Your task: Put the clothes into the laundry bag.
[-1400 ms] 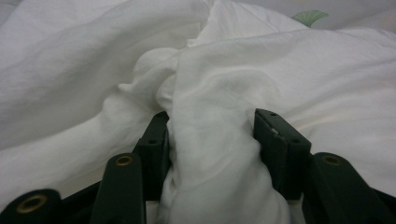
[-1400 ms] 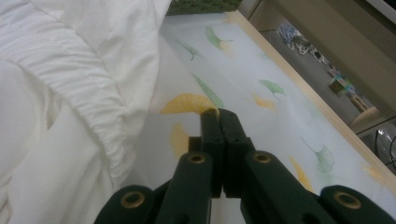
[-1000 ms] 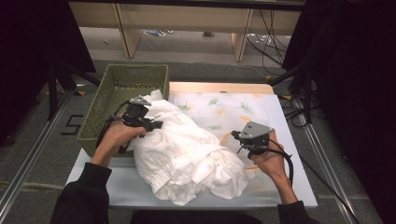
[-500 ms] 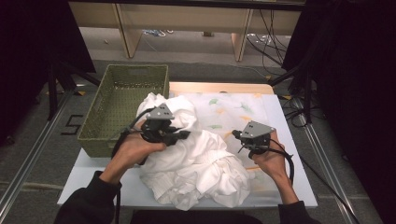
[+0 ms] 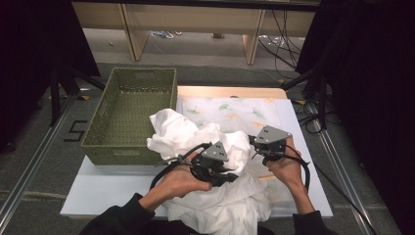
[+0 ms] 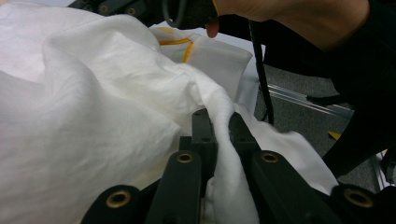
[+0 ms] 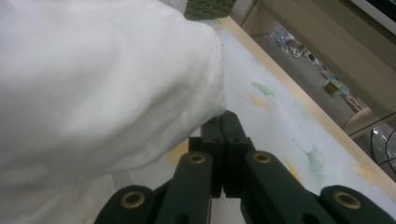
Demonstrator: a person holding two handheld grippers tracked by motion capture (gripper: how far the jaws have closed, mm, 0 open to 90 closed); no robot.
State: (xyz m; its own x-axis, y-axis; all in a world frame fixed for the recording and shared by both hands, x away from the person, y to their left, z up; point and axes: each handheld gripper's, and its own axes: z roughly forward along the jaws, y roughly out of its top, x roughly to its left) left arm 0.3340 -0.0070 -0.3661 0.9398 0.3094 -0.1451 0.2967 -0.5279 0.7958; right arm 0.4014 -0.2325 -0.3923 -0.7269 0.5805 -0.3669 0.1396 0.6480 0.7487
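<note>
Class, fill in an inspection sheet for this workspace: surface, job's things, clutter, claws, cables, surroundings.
Surface: white board under a leaf-print cloth.
Job's things: crumpled white garment; green woven basket beside it.
Clutter: nothing seen.
Claws: left claw shut on a garment fold; right claw shut at the garment's edge, hold unclear.
Cables: black cable loops from the right claw.
Surroundings: wooden shelving, floor wires.

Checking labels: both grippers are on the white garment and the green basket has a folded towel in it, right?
Not quite. The green basket has nothing in it, as the high view shows. The rest holds: the left gripper is clamped on a fold of the white garment, and the right gripper is at its edge.
</note>
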